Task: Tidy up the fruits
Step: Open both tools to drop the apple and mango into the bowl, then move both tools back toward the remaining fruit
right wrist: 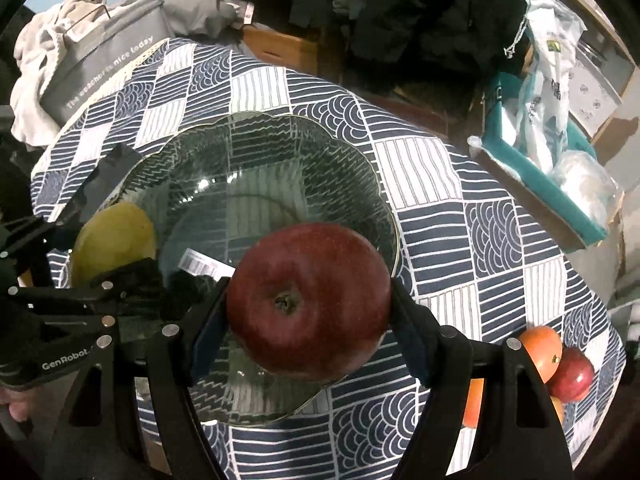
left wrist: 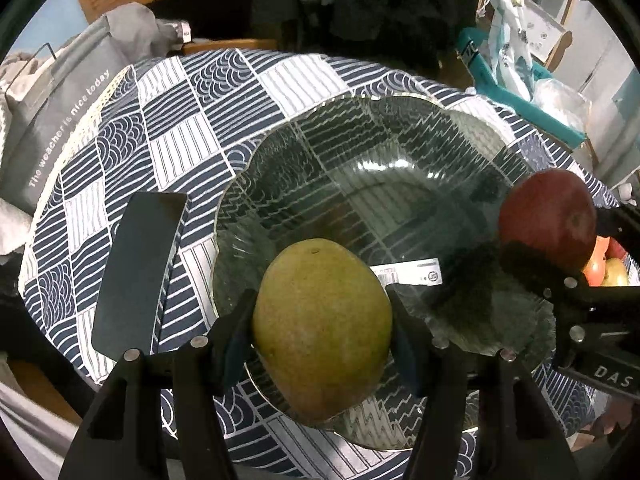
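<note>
Cluttered shelves, hanging dark clothes and a teal box stuffed with plastic bags ringed the table, which was covered by a navy-and-white patchwork tablecloth. On it sat a clear glass bowl with a scalloped rim, empty except for a barcode sticker on its base. The left gripper clamped a green mango above the bowl's near edge; the right gripper pinched a dark red apple over the bowl. More fruit, orange and red, lay at the cloth's right edge. A dark phone rested left of the bowl. A grey bag read "The weather is nice today"; the left gripper's body showed "GenRobot".
</note>
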Motion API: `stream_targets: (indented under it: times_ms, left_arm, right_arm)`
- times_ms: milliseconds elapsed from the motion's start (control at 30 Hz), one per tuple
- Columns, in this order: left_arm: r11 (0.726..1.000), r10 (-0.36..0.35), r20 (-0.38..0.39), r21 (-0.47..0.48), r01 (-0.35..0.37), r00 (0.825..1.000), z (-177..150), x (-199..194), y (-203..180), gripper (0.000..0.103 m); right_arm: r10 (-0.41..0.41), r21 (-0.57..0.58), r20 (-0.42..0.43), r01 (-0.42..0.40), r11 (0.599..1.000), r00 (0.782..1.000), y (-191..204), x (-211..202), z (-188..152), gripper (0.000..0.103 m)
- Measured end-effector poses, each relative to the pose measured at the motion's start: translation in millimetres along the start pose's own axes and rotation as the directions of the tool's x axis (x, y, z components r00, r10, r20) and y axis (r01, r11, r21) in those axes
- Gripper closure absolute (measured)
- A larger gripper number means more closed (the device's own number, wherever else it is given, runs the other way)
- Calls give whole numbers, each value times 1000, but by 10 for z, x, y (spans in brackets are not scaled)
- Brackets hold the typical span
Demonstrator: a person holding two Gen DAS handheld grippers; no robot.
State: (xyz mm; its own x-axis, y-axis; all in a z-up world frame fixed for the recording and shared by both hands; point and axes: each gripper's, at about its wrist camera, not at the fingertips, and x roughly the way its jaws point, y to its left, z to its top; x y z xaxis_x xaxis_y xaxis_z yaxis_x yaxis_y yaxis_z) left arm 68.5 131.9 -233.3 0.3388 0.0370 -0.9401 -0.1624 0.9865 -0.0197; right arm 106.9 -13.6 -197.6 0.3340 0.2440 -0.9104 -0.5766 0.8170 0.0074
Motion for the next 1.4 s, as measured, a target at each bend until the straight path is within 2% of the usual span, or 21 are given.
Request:
stream_targets:
  times_ms: [100, 167, 267, 333, 400, 433, 567, 767, 1100, 1400]
  left_arm:
    - [1000, 5, -27, -1, -5, 1000, -12, 68, 0, 40]
    - [1000, 11, -45, -6, -11, 999, -24, 117, 9, 39]
    - [1000, 12, -53, -11, -12, 999, -32, 155, 16, 39]
    - [1000, 29, -27, -10, -29, 999, -23, 117, 17, 31]
    - [999, 33, 19, 6, -33, 999, -12, 30, -11, 18]
    - [999, 43, 40, 14, -43, 998, -4, -16, -25, 17]
    - [996, 71, 89, 46, -75, 994, 13, -168, -84, 17]
    - [996, 58, 108, 63, -65, 992, 17, -297, -140, 17]
    - [997, 10, 161, 69, -22, 987, 40, -606, -309, 17]
    - [992, -57, 220, 125, 30, 974, 39, -951, -616, 17]
  right_arm:
    - [20, 9, 2, -20, 1000, 1000, 3, -12, 18, 28]
    - [50, 33, 3, -50, 998, 999, -31, -21, 29, 23]
    - [22, 48, -12, -22, 999, 1000, -71, 5, 24, 23]
    - [28, 62, -20, -27, 998, 999, -116, 32, 3, 23]
    - [24, 71, -30, -21, 997, 999, -147, 58, -13, 23]
    - [21, 72, -30, -19, 997, 999, -158, 61, -21, 23]
    - [18, 77, -10, -17, 997, 1000, -163, 5, -26, 23]
    - [14, 91, 29, -17, 996, 999, -187, -153, -12, 23]
    - [-34, 129, 94, 21, 991, 995, -334, -535, -94, 23]
    - [-101, 190, 145, 73, 979, 984, -616, -917, -282, 23]
